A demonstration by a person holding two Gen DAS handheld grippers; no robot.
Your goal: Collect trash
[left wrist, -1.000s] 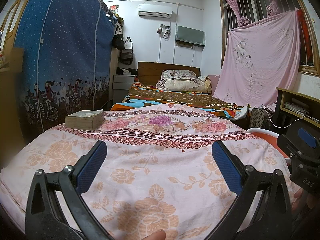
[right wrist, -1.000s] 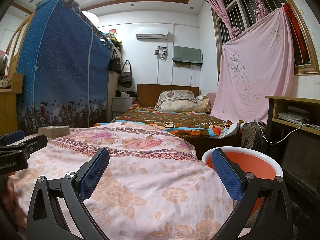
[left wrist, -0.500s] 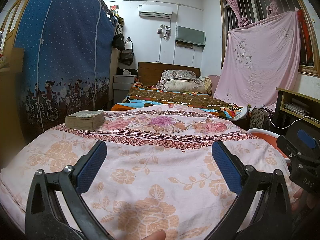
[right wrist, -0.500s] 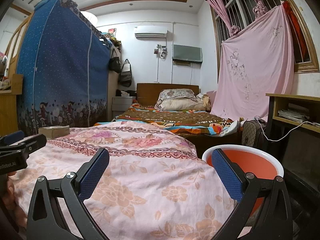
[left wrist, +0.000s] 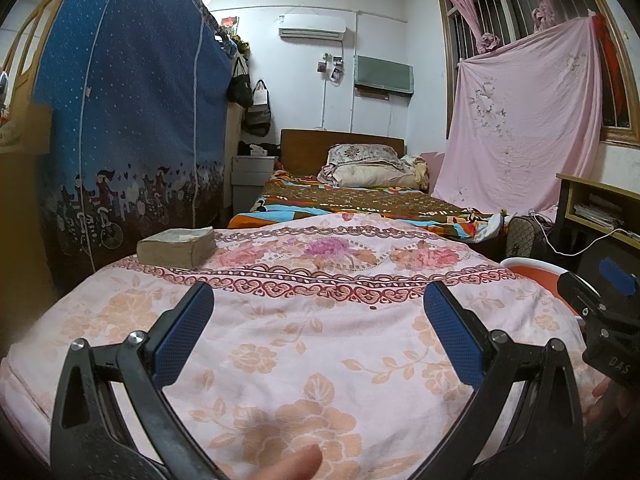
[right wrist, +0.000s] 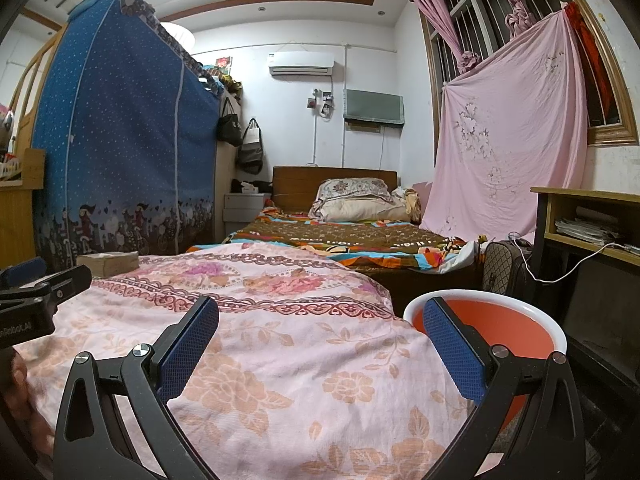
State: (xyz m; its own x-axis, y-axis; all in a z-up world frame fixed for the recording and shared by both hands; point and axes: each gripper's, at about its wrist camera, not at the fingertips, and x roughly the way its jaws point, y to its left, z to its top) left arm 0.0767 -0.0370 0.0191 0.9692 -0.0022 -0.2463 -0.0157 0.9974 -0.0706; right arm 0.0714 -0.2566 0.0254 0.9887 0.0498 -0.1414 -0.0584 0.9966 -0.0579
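Note:
My left gripper (left wrist: 318,320) hangs open over a pink floral cloth (left wrist: 320,340) on a low surface, nothing between its blue pads. My right gripper (right wrist: 320,330) is open too, over the cloth's right part, its right finger in front of an orange bin with a white rim (right wrist: 520,312) beside the cloth's right edge. The bin's rim (left wrist: 532,266) also shows at the right of the left wrist view, behind the right gripper's body (left wrist: 600,320). A thick worn book (left wrist: 176,246) lies on the cloth's far left corner. No loose trash shows on the cloth.
A bed with a brown patterned cover (left wrist: 360,200) and pillows stands beyond the cloth. A tall blue fabric wardrobe (left wrist: 132,120) fills the left side. A wooden desk (right wrist: 592,216) with papers and a white cable stands right, a patterned bag (right wrist: 504,268) next to it.
Both views have barely shifted; the right wrist view has dipped slightly, showing more of the bin. Both grippers stay open.

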